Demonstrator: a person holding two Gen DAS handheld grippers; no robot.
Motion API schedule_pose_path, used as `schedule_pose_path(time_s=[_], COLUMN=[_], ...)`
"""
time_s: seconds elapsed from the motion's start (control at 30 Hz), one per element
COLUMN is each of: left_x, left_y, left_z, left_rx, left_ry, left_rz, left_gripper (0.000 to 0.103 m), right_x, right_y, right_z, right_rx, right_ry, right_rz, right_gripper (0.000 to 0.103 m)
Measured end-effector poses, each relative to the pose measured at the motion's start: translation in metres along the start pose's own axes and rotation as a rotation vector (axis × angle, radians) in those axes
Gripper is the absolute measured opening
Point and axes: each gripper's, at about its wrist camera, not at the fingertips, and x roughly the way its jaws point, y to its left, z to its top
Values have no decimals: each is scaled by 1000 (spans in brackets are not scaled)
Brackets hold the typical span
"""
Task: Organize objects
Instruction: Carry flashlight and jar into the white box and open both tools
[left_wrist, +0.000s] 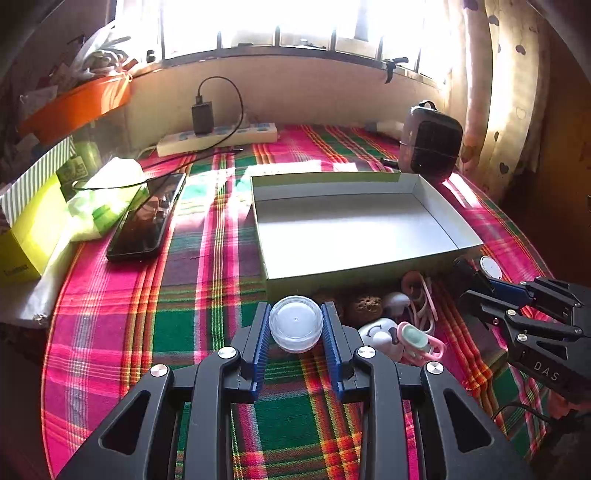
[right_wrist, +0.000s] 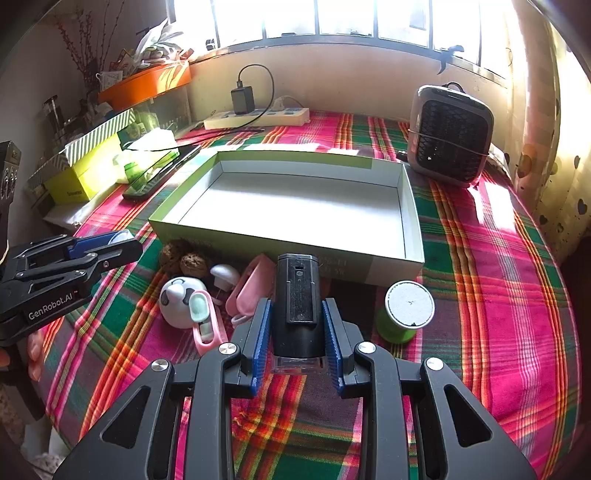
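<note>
My left gripper (left_wrist: 296, 325) is shut on a small clear plastic jar (left_wrist: 296, 323), held just in front of the open white cardboard box (left_wrist: 369, 258). My right gripper (right_wrist: 297, 321) is shut on a black rectangular device with a clear end (right_wrist: 297, 295), held near the box's front wall (right_wrist: 258, 245). Between them on the plaid cloth lie two walnuts (right_wrist: 184, 260), a white round gadget (right_wrist: 177, 299), a pink correction-tape holder (right_wrist: 207, 325), a pink case (right_wrist: 247, 291) and a green thread spool (right_wrist: 406, 310). The right gripper shows at the right of the left wrist view (left_wrist: 480, 284).
A phone (left_wrist: 147, 218), tissue pack (left_wrist: 107, 195) and yellow box (left_wrist: 33, 229) lie at the left. A power strip with charger (left_wrist: 218, 136) sits by the back wall. A small dark fan heater (right_wrist: 450, 136) stands at the back right. The table edge curves close on the right.
</note>
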Motion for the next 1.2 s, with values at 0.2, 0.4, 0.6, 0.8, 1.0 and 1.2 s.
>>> schedule_pose_path(time_s=[0.2,0.4,0.6,0.8,1.0,1.2], left_x=[7,21,40,63,89,109], left_y=[-7,-8,-9,-12,-10,-6], left_z=[22,44,63,78,88,94], left_rx=[13,10,13,17,22,15], left_ry=[-9,-2,14,45,75,105], left_rz=[-33,-52,-54,-51,-55,-37], left_gripper=[25,25,25,25,26,26], right_x=[2,8,24,48,74,93], right_y=[0,-2,-4,-11,-18,-24], right_z=[18,40,64,81,91,98], right_rx=[2,16,18,58,78,98], right_ry=[-3,-5,7,39,75,104], right_rz=[6,12,0,-5,-17,-28], right_gripper=[29,29,29,29,29,29])
